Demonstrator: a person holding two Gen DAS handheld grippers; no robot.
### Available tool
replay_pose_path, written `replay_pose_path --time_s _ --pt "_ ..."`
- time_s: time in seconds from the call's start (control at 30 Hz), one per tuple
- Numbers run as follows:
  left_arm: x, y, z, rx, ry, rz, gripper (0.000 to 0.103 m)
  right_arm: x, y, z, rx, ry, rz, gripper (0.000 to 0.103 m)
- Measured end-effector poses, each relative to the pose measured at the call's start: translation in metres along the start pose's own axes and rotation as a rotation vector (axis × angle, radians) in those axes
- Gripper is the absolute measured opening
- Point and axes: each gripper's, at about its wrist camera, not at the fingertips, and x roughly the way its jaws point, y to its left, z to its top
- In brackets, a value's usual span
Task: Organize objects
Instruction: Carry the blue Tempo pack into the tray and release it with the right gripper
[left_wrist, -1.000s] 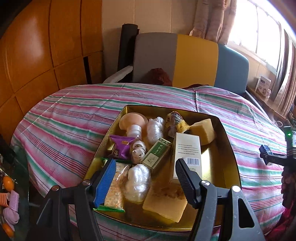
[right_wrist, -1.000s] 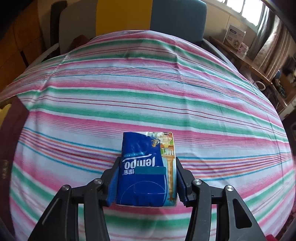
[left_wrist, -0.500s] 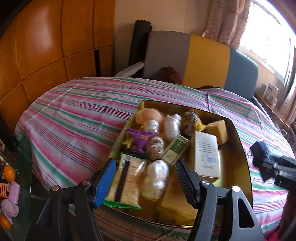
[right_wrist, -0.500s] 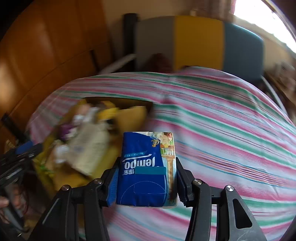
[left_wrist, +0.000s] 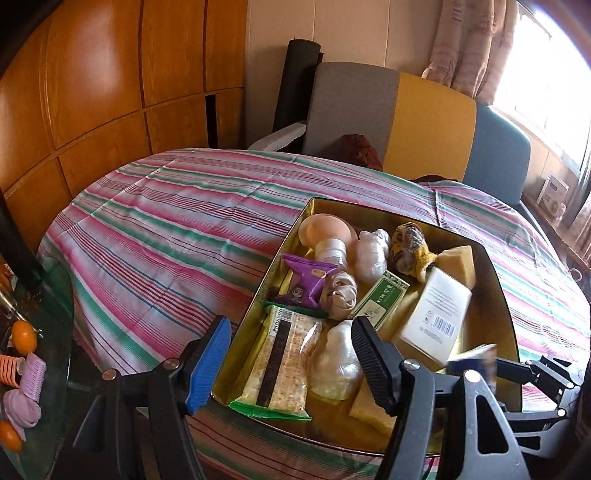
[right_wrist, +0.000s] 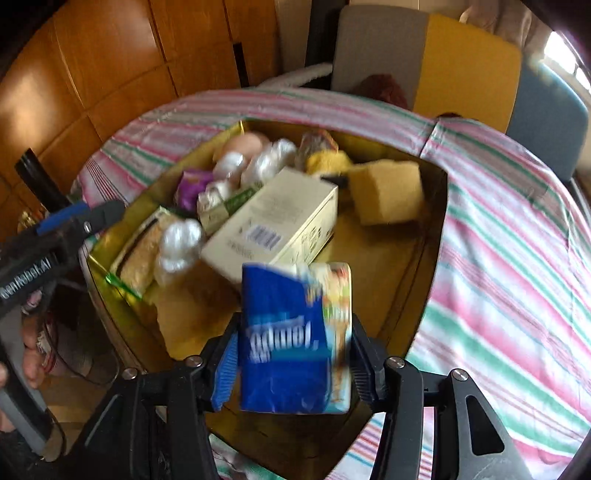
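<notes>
Over the bare near corner of the gold tin (right_wrist: 436, 236), the right gripper (right_wrist: 291, 363) has the blue Tempo tissue pack (right_wrist: 291, 339) sitting between its pads, and its jaws have just been opening. The pack looks tilted and blurry, with a sliver of gap on the blue-pad side, so I read it as let go or right about to be, not properly clamped. From the left wrist view you only catch a smear of the pack (left_wrist: 471, 360) at the tin's near right edge.

Stuff that could go sideways, as far as I can judge:

- The pack is close to the near wall of the tin. If it tips toward the person as it drops, it could catch the rim and end up on the striped tablecloth (right_wrist: 517, 258) instead.
- The cream barcode box (right_wrist: 273, 221) is leaning right beside the drop spot. A pack landing on its edge could shove it into the yellow sponge (right_wrist: 388, 192) or stay propped up crooked.
- If one pad drags on the plastic wrap, the pack could twist and land on end.

The left gripper (left_wrist: 291, 363) hangs wide open over the cracker packet (left_wrist: 280, 365) and a clear plastic bundle (left_wrist: 338, 360), holding nothing. It's near enough that the two tools could bump.
</notes>
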Motion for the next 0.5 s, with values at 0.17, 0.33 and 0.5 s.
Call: replay_pose_path --time_s 0.17,0.33,0.5 --pt "-0.002 0.002 0.001 -0.004 -0.017 0.013 0.069 0.003 -0.001 -0.004 0.002 -0.005 0.001 0.063" --pt "-0.013 -0.003 0.004 0.009 -0.054 0.034 0.069 -0.003 -0.003 -0.005 0.015 -0.028 0.003 0.067" --pt "-0.028 -0.012 0.009 0.015 -0.095 0.07 0.073 -0.02 -0.002 -0.004 0.038 -0.143 -0.018 0.081"
